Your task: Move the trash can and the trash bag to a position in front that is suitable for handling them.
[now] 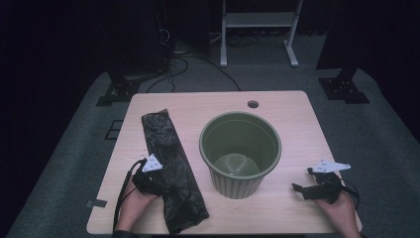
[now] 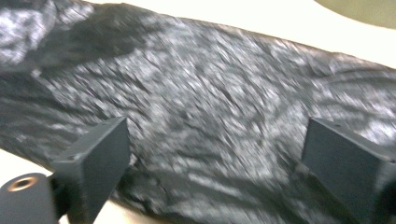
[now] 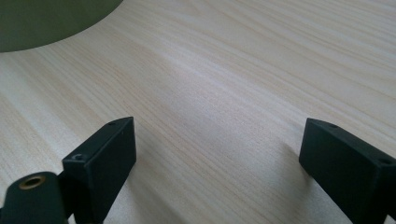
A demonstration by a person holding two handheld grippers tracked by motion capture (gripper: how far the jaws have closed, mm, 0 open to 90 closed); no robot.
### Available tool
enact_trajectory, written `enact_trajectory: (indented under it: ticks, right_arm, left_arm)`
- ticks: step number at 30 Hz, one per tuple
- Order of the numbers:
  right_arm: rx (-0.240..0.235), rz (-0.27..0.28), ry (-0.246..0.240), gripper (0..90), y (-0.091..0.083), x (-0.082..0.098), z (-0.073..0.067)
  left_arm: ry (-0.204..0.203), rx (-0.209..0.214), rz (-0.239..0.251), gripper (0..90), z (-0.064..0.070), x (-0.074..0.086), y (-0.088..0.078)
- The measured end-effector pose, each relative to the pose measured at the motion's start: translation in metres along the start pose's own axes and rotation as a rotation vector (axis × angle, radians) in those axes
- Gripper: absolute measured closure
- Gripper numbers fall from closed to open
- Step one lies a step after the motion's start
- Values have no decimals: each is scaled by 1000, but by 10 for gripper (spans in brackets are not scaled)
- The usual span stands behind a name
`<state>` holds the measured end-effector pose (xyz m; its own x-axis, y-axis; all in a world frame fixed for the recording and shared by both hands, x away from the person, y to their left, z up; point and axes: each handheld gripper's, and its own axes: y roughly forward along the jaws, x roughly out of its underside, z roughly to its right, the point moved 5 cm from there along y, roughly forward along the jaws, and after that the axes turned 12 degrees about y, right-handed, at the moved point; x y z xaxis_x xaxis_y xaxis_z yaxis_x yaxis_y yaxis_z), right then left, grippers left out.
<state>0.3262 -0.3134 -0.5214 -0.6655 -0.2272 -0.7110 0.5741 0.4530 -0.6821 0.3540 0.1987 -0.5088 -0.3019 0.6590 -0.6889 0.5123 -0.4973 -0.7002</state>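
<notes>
A folded black plastic bag [image 1: 171, 163] lies flat along the left half of the wooden table [image 1: 292, 124], running from the back toward the front edge. My left gripper [image 1: 161, 184] hovers right over the bag's middle, jaws wide apart; in the left gripper view the crinkled black bag [image 2: 210, 107] spreads between and beyond the open jaws. A green ribbed bin [image 1: 240, 151] stands upright at the table's centre with nothing visible inside. My right gripper [image 1: 303, 190] rests low at the front right, open over bare wood, with the green bin [image 3: 46, 23] at the upper left of its view.
A round cable hole [image 1: 253, 104] sits near the table's back edge. Beyond the table are black stand bases [image 1: 119, 89], floor cables and a white frame [image 1: 257, 29]. Bare wood lies between the bin and the right gripper.
</notes>
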Motion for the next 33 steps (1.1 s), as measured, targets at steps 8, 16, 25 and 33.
enact_trajectory:
  ticks: [8, 16, 25, 33]
  right_arm:
    - [7, 0, -2, 98, 0, 0, 0]
    - [10, 0, 0, 97, 0, 0, 0]
    - [9, 0, -1, 98, 0, 0, 0]
    - [9, 0, -1, 98, 0, 0, 0]
  left_arm:
    - [-17, 3, -20, 6, -7, -7, 19]
    - [-26, 10, -1, 60, -10, -7, 18]
    - [-6, 25, 24, 393, -7, -10, 13]
    - [17, 74, 44, 755, -2, -12, 11]
